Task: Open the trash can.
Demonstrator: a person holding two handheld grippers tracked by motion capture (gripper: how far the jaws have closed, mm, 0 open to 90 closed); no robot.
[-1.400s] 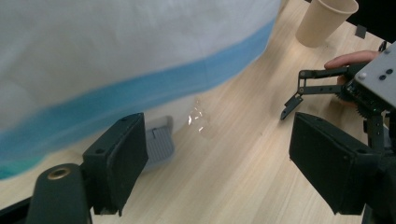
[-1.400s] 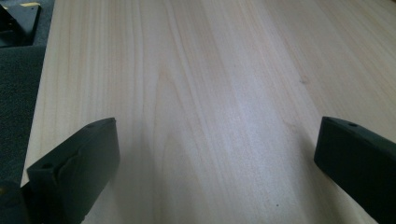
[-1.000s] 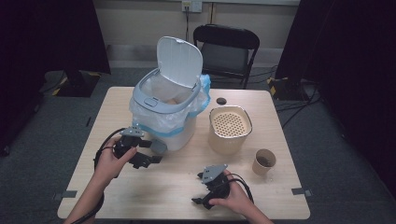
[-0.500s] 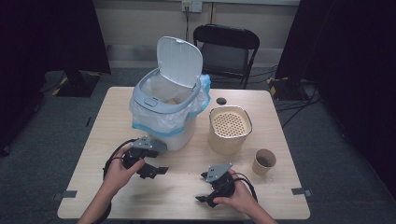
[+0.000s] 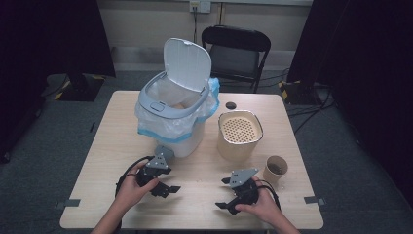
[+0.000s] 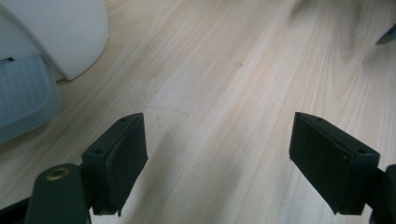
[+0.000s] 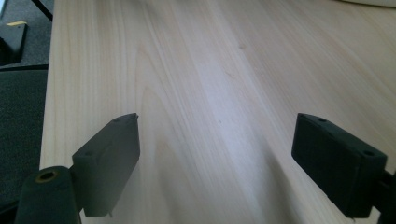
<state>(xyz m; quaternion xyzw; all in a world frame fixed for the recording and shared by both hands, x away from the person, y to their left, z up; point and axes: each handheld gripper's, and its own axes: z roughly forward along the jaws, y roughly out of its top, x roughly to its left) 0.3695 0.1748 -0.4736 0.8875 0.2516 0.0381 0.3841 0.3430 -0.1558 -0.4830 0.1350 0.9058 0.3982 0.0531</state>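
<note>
Black jaws of the left gripper (image 5: 163, 187) stand wide apart with nothing between them, low over the desk (image 5: 112, 146) near its front edge, just in front of the bin (image 5: 173, 122); in the left gripper view they frame bare wood (image 6: 224, 93), with the bin's white base (image 6: 60, 32) and pedal (image 6: 23, 93) at the upper left. The gripper's long axis runs toward the desk's middle, so its tips face the other hand rather than the bin. The bin sits at the desk's left-centre, upright, lid (image 5: 187, 63) tipped back toward the far edge and bag (image 5: 165, 124) folded over the rim; open like that, it looks ready to take waste. Right of it stands a beige canister (image 5: 239, 136) with a perforated top, and toward the right edge a paper cup (image 5: 275, 169), mouth up. The right gripper (image 5: 226, 192) hovers near the front edge, also spread and empty, pointing left along the desk; its own view shows plain wood (image 7: 224, 93). Both hands seem parked, with neither committed to any object.
</note>
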